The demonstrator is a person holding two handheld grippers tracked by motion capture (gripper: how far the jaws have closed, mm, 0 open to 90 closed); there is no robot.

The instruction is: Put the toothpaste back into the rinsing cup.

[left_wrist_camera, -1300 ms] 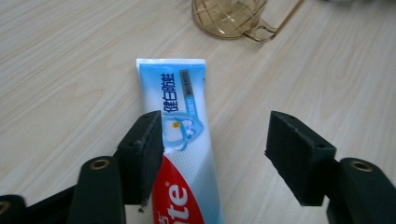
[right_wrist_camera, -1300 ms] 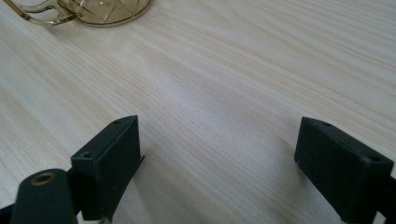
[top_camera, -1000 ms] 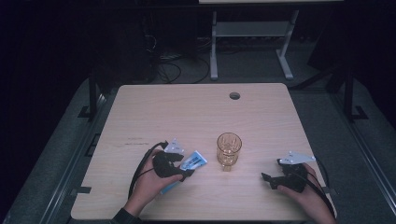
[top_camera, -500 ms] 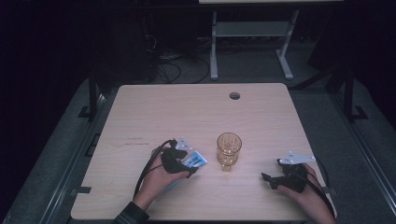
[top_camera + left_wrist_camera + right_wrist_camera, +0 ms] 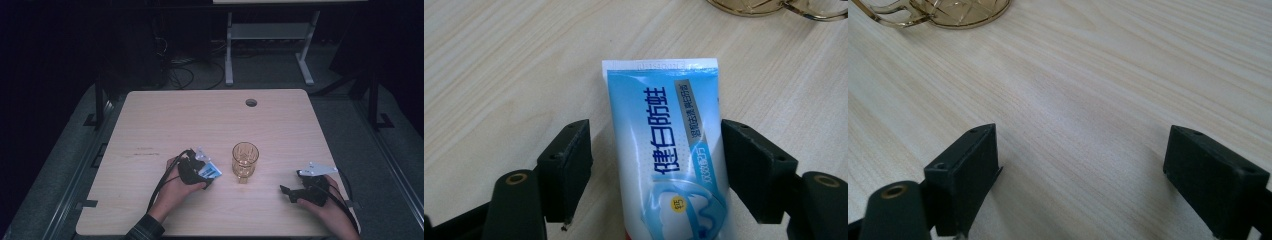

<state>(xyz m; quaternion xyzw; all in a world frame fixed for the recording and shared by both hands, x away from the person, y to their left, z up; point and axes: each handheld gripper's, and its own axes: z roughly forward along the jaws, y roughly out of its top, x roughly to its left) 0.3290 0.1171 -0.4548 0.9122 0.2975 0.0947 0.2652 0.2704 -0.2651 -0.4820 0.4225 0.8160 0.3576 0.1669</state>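
Now the left gripper point(image 5: 654, 165) has its jaws open around the blue toothpaste tube point(image 5: 669, 155), which lies on the table point(image 5: 165, 125) pointing at the nearby glass cup point(image 5: 245, 160).

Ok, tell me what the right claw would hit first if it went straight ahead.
Probably nothing soon: bare table lies ahead of the right claw. The amber glass mug sits off to its left, likely missed.

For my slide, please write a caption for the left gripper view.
Left gripper straddles a blue toothpaste tube, jaws open, beside an amber glass mug.
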